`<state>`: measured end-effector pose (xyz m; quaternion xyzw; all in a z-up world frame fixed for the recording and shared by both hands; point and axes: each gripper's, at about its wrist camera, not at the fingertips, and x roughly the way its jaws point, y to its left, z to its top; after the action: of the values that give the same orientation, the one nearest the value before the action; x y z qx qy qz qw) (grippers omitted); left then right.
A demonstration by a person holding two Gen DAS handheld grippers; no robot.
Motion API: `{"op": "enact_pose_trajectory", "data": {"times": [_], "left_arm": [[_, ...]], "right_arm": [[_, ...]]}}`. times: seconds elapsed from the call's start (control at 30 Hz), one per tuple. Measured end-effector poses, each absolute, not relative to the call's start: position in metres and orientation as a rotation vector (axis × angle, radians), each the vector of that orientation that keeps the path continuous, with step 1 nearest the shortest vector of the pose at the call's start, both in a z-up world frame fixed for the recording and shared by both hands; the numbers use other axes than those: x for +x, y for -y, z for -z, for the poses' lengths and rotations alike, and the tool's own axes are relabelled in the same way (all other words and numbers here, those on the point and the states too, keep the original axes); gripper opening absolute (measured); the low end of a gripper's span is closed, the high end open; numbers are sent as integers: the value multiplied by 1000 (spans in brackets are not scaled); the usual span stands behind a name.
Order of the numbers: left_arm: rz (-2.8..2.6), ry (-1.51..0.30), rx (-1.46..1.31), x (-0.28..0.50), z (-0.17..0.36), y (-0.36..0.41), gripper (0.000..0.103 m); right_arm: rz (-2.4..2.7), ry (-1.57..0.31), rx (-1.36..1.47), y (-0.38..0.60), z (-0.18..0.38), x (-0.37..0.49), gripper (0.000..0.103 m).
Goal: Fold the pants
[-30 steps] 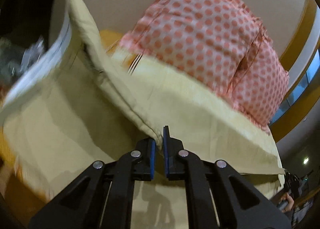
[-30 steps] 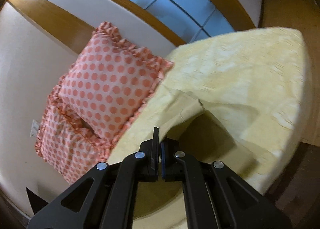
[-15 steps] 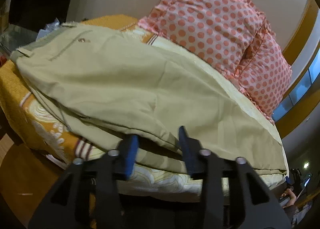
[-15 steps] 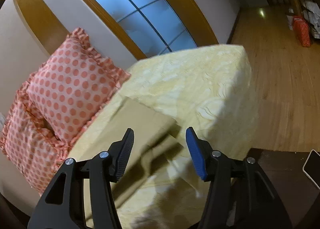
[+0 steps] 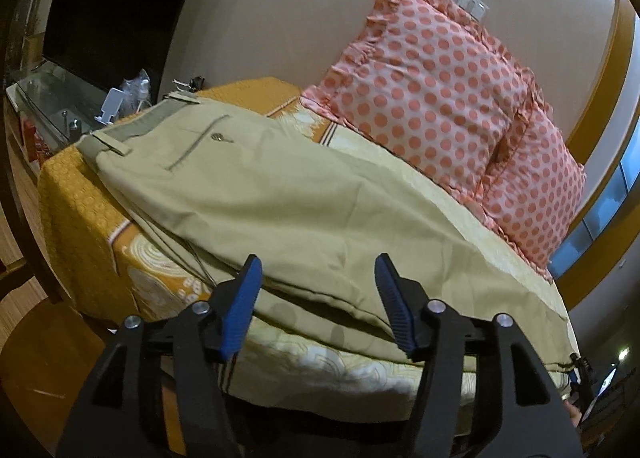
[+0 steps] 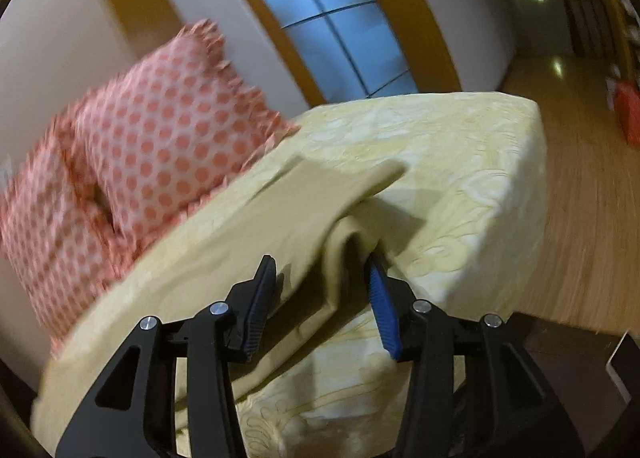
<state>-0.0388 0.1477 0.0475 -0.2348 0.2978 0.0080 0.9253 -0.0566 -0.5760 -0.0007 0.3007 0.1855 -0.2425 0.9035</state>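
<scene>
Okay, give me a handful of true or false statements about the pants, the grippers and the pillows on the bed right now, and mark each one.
1. The left gripper is clamped shut on the khaki pants. False: its jaws stand open with nothing pinched between them.
2. The pants lie on the bed with the waistband at the far left end in the left wrist view. True.
3. The polka-dot pillows are blue with white dots. False: they are pink with orange-red dots.
4. The right gripper is open, with a raised fold of the pants between its fingers. True.
5. The pillows lean against the wall. True.
</scene>
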Motion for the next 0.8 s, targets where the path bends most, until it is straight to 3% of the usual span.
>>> {"op": "enact_pose_trajectory", "data": {"times": [0.1, 0.33, 0.5, 0.6, 0.7, 0.8], "left_arm": [[-24, -611, -484, -35, -47, -153, 60], [-25, -605, -528, -32, -42, -178, 69], [-27, -613, -583, -27, -35, -193, 72], [-42, -612, -619, -25, -30, -201, 75], [-63, -622, -650, -25, -23, -208, 77], [-98, -626, -688, -26, -17, -216, 78]], "right_arm": [[496, -362, 647, 586, 3, -46, 5], [259, -298, 494, 523, -61, -13, 4], [-210, -297, 379, 376, -108, 25, 4], [-468, -388, 318, 272, -99, 51, 4], [-642, -596, 166, 169, -60, 66, 6], [-698, -793, 64, 118, -21, 65, 23]]}}
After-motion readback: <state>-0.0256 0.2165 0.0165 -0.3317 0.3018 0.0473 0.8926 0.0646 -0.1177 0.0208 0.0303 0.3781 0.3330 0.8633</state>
